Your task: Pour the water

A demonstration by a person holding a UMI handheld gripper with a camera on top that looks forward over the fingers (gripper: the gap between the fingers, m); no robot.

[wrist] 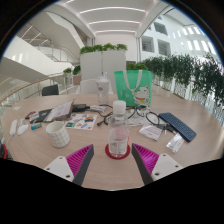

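A clear plastic water bottle (119, 125) with a white cap stands upright on a red coaster (117, 152) on the light wooden table (195, 160). My gripper (113, 157) is open, its magenta pads (82, 157) spread wide to either side. The bottle stands just ahead of the fingertips, roughly centred between them, with a gap at both sides. A white cup (57, 134) sits on the table to the left of the bottle.
Papers and a booklet (80, 123) lie left of the bottle. A dark tablet (178, 126) and white sheets (153, 131) lie to the right. A green bag (138, 87) stands behind. Plants and a railing line the far side.
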